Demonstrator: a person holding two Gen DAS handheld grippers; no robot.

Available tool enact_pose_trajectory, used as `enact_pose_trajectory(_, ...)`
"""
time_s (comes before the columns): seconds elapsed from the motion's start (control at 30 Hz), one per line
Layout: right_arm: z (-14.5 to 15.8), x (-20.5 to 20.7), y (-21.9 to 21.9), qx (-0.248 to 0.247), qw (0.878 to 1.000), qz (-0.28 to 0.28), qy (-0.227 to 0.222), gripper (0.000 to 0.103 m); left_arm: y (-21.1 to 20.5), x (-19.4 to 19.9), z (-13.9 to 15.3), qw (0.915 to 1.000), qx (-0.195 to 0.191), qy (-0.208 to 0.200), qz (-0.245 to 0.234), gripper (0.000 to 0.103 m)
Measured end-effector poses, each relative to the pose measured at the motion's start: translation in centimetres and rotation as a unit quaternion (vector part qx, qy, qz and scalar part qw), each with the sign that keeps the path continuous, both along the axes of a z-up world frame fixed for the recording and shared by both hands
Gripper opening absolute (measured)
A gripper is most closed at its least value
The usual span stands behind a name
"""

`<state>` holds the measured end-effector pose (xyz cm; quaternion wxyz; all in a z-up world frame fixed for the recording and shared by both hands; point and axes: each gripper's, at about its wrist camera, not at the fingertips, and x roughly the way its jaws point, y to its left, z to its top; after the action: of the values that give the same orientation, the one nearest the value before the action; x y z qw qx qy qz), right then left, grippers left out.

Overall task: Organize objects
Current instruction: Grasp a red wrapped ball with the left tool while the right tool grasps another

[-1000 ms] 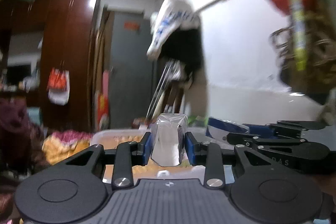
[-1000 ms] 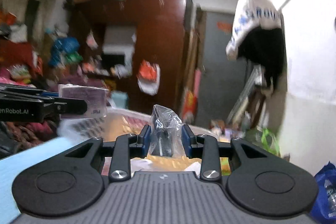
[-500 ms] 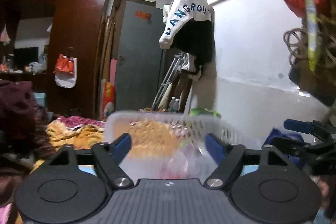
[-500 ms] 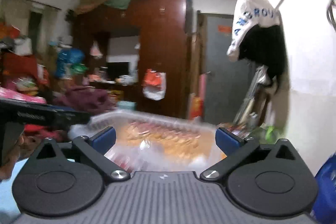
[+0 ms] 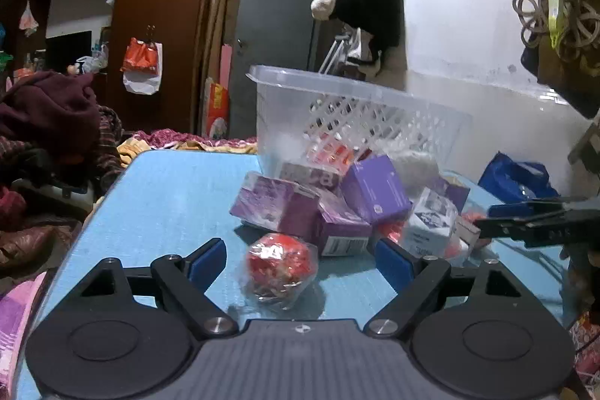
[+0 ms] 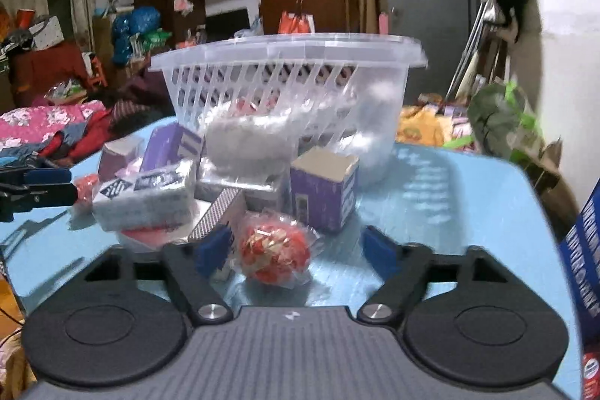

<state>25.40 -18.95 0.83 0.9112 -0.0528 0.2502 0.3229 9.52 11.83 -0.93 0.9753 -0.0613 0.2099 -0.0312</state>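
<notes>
On the blue table (image 5: 168,197) a red ball in clear wrap (image 5: 280,270) lies between the fingers of my left gripper (image 5: 300,253), which is open, its pads apart from the ball. Behind it is a pile of purple boxes (image 5: 330,208) in front of a clear plastic basket (image 5: 375,115). In the right wrist view a red wrapped ball (image 6: 273,253) lies between the fingers of my right gripper (image 6: 296,244). Its jaws are closing, the right pad still apart from the ball. Each gripper shows at the other view's edge: right gripper (image 5: 532,218), left gripper (image 6: 33,188).
White and purple boxes (image 6: 142,197) and a purple carton (image 6: 322,194) crowd the table's middle before the basket (image 6: 285,74). A blue bag (image 5: 513,175) sits at the right, clothes (image 5: 48,115) heap at the left. Bare table lies to the left (image 5: 150,212) and right (image 6: 450,212).
Both grippers held clear-wrapped items shut above the basket, then opened and let them go. Both have since dropped to the table, each now framing a red wrapped ball.
</notes>
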Motion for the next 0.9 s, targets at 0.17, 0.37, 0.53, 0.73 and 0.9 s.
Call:
enact_pose_trajectory(0.17, -0.4, 0.4, -0.5, 0.002, 1.000, 0.009, 0.021, 0.069, -0.6, 0.6, -0.1, 0.9992, 0.033, 0.018, 0.016, 0.089)
enact_pose_trajectory(0.37, -0.7, -0.2, -0.4, -0.008, 1.000, 0.015, 0.012, 0.046, -1.0, 1.1, -0.6, 0.9979, 0.047, 0.030, 0.032, 0.088)
enact_pose_trajectory(0.53, -0.4, -0.7, -1.5, 0.031, 0.999, 0.013, -0.007, 0.046, -1.3, 1.0, -1.3, 0.9979, 0.050, 0.030, 0.027, 0.051)
enact_pose_trajectory(0.73, -0.1, -2.0, -2.4, 0.060, 0.997, 0.000, -0.048, 0.046, -1.6, -1.1, -1.2, 0.9986, 0.036, -0.035, 0.017, 0.051)
enact_pose_trajectory(0.9, 0.0, -2.6, -3.1, 0.090, 0.993, -0.016, -0.076, 0.046, -2.1, -1.7, -1.5, 0.9969, 0.035, -0.067, 0.021, 0.051)
